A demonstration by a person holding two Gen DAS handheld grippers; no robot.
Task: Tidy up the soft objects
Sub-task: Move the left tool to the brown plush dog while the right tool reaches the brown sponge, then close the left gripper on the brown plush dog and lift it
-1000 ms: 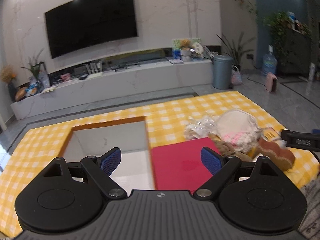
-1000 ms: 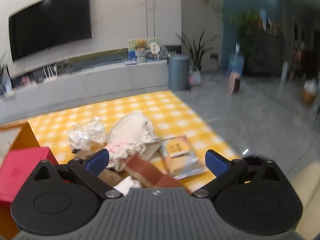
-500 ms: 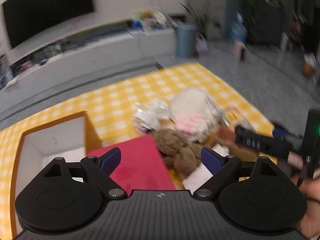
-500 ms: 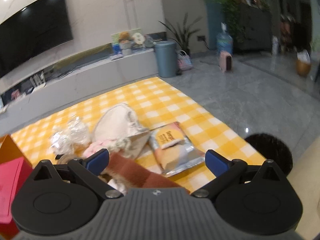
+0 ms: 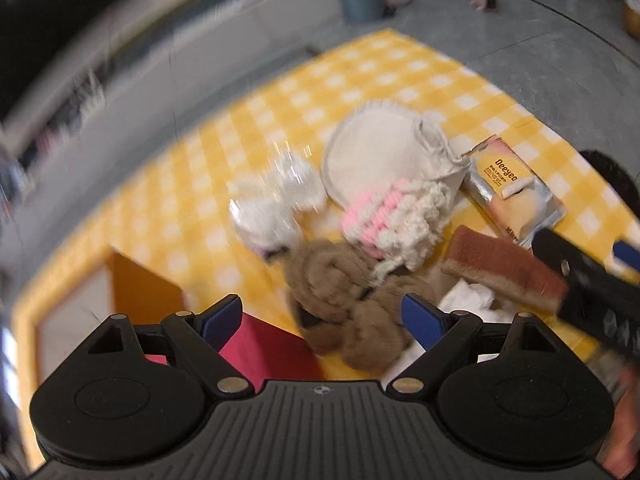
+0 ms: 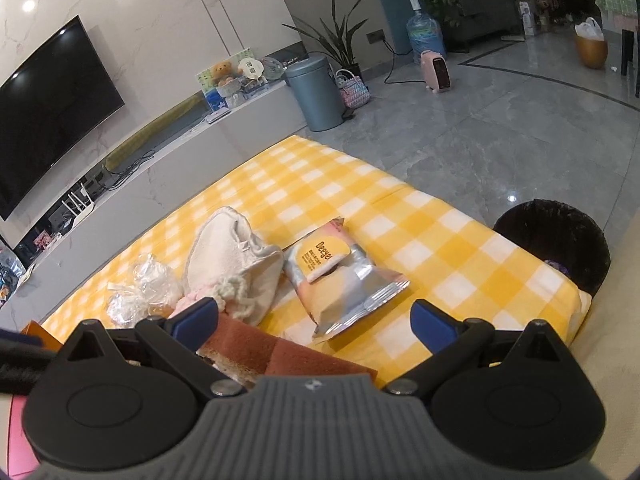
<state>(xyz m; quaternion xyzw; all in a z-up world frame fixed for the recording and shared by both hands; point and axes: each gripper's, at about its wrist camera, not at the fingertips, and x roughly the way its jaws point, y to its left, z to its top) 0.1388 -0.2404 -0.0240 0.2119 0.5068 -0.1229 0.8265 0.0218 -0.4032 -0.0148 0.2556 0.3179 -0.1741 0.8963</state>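
Both wrist views, above shared pile (image 5: 384,216).

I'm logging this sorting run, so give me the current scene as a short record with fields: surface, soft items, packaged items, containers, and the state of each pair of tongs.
surface: yellow checked tablecloth
soft items: brown plush toy; white drawstring pouch; pink and white knitted piece; brown sponge
packaged items: snack packet; crinkled clear plastic bag
containers: orange box, open; red box beside it
left tongs: open, above the plush toy, holding nothing
right tongs: open, above the sponge and snack packet, holding nothing
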